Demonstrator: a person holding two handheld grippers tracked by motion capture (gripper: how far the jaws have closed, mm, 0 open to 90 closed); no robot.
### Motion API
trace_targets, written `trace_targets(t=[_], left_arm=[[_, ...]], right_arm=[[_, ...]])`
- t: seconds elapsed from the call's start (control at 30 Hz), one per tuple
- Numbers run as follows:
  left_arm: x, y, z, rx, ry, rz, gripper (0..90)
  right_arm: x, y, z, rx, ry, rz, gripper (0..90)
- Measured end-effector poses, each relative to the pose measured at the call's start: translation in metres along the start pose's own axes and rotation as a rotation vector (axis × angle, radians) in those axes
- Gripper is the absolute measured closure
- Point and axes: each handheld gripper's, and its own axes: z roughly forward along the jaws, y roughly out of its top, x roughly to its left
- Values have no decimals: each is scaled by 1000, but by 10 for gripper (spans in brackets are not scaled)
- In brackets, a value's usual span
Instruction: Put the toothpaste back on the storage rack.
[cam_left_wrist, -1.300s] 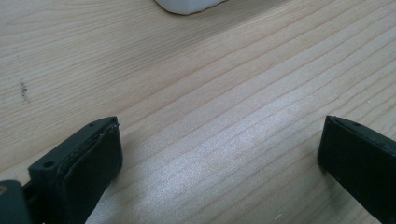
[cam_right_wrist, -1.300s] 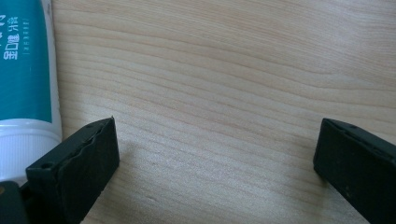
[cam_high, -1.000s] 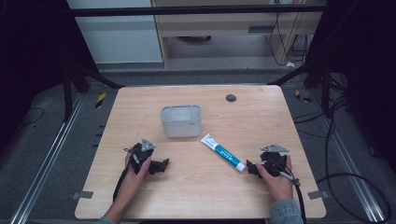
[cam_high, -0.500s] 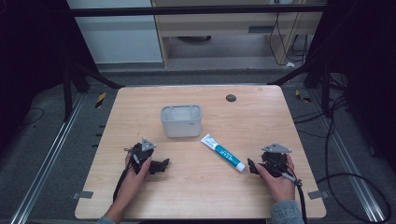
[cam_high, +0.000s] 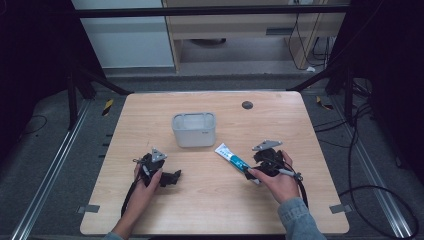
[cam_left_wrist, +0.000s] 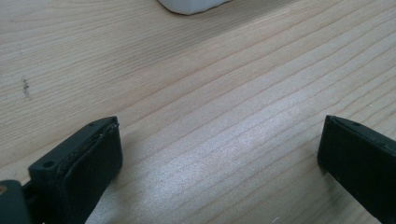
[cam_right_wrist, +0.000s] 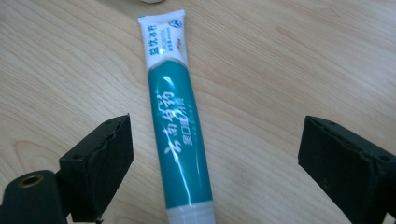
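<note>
The toothpaste tube lies flat on the table, running lengthwise between the jaws of my right tongs, its white crimped end pointing away from me and its white cap end nearest, partly cut off at the bottom of the right gripper view. My right jaws stand wide, one on each side of the tube and clear of it, which I take as lining up for a grasp across its teal body. Beyond the tube's far end sits the grey tub, near but apart from it. My left tongs are also spread wide over bare wood, holding nothing, with only a white corner of the tub at the top edge of the left gripper view. From the high view my right hand covers the cap end, so I cannot tell whether the jaws rest on the table or hover above it. The tube's print is too small for me to read.
</note>
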Motion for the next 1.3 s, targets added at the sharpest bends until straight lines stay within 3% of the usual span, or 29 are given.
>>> trace_targets(t=[0.23,0.5,1.03,1.3], left_arm=[[0,0,0,0,-2,-1,0],[0,1,1,-3,-2,-1,0],[2,2,3,-2,-10,10,0],[2,2,3,-2,-11,11,0]], right_arm=[[6,32,6,71,26,-70,226],[4,57,17,143,55,-111,358],[-1,74,49,269,99,-131,361],[1,80,55,284,104,-133,323]])
